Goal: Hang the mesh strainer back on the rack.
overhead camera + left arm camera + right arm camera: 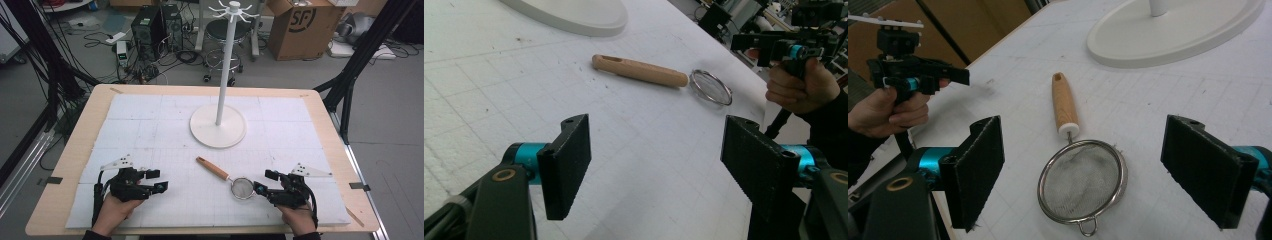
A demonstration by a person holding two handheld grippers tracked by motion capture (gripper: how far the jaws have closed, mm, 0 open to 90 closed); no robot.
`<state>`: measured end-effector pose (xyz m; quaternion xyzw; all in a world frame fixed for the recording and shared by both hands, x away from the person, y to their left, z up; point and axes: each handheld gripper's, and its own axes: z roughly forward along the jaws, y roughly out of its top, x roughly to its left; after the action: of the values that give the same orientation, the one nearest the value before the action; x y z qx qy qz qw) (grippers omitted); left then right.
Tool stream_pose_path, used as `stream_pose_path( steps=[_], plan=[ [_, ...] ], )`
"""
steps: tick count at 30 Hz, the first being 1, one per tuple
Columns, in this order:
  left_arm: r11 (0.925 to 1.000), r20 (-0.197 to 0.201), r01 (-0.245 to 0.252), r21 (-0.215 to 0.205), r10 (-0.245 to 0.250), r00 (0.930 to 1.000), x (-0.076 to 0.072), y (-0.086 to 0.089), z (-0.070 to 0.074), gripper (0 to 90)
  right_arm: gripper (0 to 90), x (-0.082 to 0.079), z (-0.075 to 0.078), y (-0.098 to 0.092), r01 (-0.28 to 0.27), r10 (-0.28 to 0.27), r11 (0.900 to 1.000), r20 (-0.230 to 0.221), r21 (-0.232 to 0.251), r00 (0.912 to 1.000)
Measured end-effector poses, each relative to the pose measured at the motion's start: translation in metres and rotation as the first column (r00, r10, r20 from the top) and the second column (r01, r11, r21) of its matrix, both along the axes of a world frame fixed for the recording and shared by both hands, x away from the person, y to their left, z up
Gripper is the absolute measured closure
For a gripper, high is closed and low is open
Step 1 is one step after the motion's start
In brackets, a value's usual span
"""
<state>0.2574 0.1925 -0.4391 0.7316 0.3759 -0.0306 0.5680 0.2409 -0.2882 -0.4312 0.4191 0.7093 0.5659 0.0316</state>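
While the small round wire-mesh strainer with a steel rim and a pale wooden handle (225,177) lies flat on the white gridded foam mat (150,125), well short of the white hook stand with a round base and tall post (218,125), the right gripper (264,182) hovers just beside the mesh bowl with its jaws spread wide and nothing between them. In the right gripper view the bowl (1082,181) sits between the two black pads, its small hanging loop (1088,227) nearest the camera and the handle (1064,104) pointing away toward the stand's base (1178,37). The left gripper (154,181) rests low over the mat, apart from the strainer, likewise wide open and empty. A sound pickup likely favours the handle over the thin rim: the pads would close across the wood near its ferrule, square to its axis, so the strainer does not pivot. The left gripper could steady the far end. Hanging it probably requires the handle's hole to stay unobstructed.
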Motion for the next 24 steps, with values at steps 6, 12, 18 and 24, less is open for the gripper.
stream_pose_path(
  steps=[6, 12, 18, 24],
  plan=[
    [0.9999, 0.004, 0.011, 0.004, -0.011, 0.9999, 0.002, -0.001, 0.0, 28.8, 18.6, 0.005, 0.001, 0.007, -0.018, 0.018, 1.0, -0.004, -0.019, 0.9998],
    [0.9998, 0.004, 0.017, 0.007, -0.017, 0.9998, 0.002, -0.002, 0.0, 28.8, 20.2, 0.013, 0.003, 0.02, -0.033, 0.033, 0.999, -0.014, -0.032, 0.9994],
    [0.9998, 0.007, 0.018, -0.005, -0.018, 0.9998, 0.003, -0.001, 0.0, 28.8, 23.1, 0.025, 0.001, 0.035, -0.056, 0.055, 0.998, -0.048, -0.039, 0.9973],
    [0.9999, 0.007, 0.014, -0.003, -0.014, 0.9999, 0.003, 0.0, 0.0, 28.8, 23.7, 0.034, -0.001, 0.047, -0.075, 0.071, 0.996, -0.07, -0.055, 0.995]
  ],
)
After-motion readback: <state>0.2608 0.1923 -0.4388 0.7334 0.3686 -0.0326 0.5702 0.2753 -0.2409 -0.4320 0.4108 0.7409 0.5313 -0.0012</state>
